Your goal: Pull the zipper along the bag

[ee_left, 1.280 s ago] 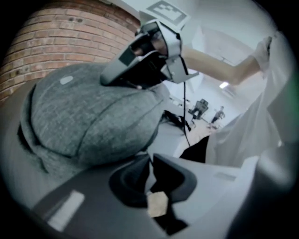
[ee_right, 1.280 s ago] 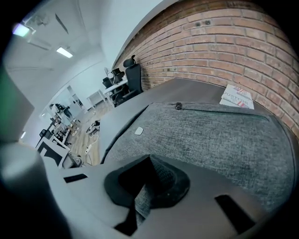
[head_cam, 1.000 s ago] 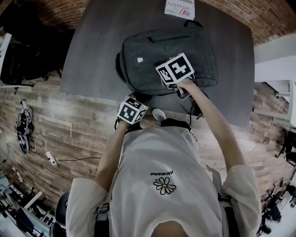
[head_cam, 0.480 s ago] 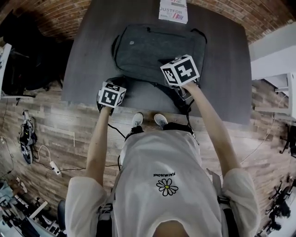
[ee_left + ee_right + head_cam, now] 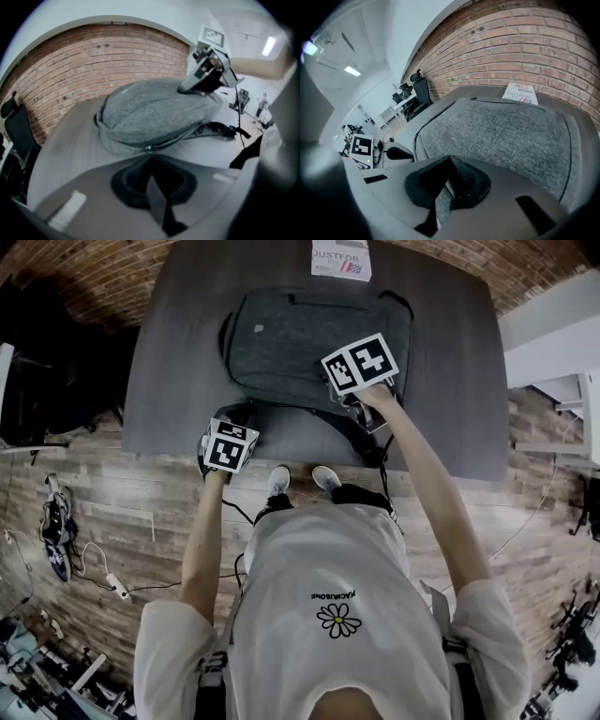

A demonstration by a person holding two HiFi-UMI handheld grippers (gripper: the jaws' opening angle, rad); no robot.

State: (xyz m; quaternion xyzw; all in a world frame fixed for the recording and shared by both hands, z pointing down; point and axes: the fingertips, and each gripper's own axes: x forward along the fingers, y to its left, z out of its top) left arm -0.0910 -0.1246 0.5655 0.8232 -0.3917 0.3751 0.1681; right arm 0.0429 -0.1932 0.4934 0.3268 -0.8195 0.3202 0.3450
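Note:
A grey backpack [image 5: 309,343] lies flat on the dark table [image 5: 169,352]. My left gripper [image 5: 236,418] is at the bag's near left corner. In the left gripper view its jaws [image 5: 149,152] are shut, and the small metal zipper pull [image 5: 148,147] sits right at their tips; the zipper line runs off to the right from there. My right gripper [image 5: 349,395] is shut, its tips [image 5: 183,88] resting on the top of the bag near its near right part. In the right gripper view only grey bag fabric [image 5: 511,136] lies beyond its jaws [image 5: 449,161].
A white printed sheet [image 5: 340,259] lies at the table's far edge behind the bag. Black shoulder straps [image 5: 366,442] trail from the bag over the near edge. A brick wall stands behind the table, and a black chair [image 5: 419,86] is off to the left.
My left gripper has travelled left along the bag's near edge to its near left corner, then almost stopped. The right gripper has stayed on the bag's top.

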